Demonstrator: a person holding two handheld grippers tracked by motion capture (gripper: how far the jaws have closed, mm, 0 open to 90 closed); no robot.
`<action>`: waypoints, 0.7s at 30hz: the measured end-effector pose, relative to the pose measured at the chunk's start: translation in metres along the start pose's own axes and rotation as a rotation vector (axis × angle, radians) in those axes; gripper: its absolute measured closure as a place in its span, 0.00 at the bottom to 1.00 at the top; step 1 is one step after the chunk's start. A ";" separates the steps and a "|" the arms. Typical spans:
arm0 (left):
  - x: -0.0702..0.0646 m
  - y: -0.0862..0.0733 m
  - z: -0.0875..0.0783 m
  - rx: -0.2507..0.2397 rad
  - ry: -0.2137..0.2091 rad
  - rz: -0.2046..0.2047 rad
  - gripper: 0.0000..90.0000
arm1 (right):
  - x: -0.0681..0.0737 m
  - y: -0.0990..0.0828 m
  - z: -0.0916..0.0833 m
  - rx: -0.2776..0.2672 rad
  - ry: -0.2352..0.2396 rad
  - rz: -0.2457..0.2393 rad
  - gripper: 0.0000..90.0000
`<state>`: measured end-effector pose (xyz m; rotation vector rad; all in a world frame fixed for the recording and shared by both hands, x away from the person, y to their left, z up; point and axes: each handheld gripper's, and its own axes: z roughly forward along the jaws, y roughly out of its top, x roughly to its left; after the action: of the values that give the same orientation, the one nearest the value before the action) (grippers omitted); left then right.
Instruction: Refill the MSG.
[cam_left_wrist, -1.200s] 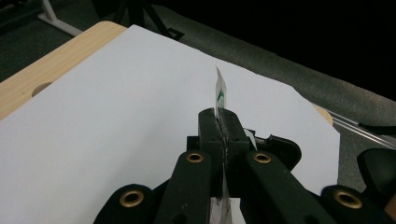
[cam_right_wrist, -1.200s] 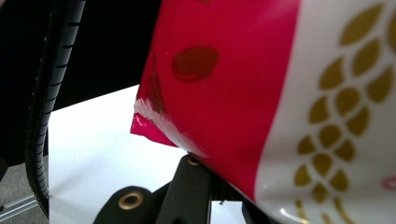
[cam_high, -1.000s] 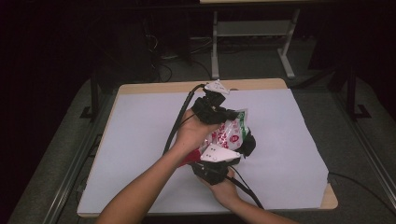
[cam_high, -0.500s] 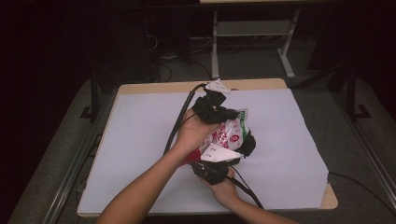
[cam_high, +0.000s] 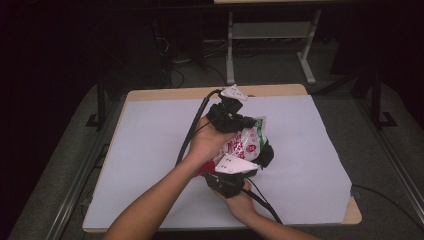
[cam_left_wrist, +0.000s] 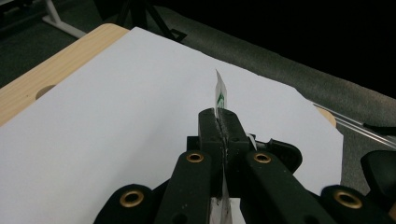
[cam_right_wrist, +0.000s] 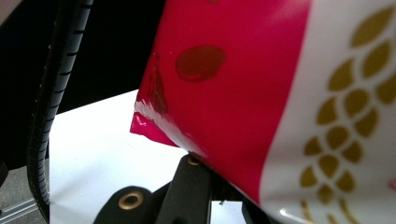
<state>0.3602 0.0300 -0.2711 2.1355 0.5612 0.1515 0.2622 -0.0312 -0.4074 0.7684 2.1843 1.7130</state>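
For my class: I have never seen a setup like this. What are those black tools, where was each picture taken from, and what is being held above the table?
A person stands at a table covered by a white sheet. Each hand holds a black pinching tool with two jaws and a trailing cable. The high view looks down from above: the left gripper is farther from the person, the right gripper nearer. Between them they hold a snack bag, red, white and green, lifted off the sheet. The other two pictures come from small cameras riding on the tools. The left gripper view looks along its jaws, shut on a thin edge of the bag. The right gripper view is very close: the bag's red and white side with gold leaf shapes covers its jaw tips.
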 end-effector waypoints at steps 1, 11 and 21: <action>0.000 0.000 0.000 0.002 0.000 0.000 1.00 | 0.000 0.000 0.000 0.000 0.000 0.001 1.00; 0.000 -0.001 0.003 0.008 -0.001 -0.001 1.00 | 0.000 -0.001 0.001 0.002 0.008 0.002 1.00; 0.000 0.000 0.003 0.008 0.009 -0.001 1.00 | 0.002 0.000 0.002 0.002 0.023 -0.028 1.00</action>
<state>0.3612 0.0283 -0.2731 2.1429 0.5695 0.1589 0.2616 -0.0287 -0.4072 0.7188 2.2015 1.7154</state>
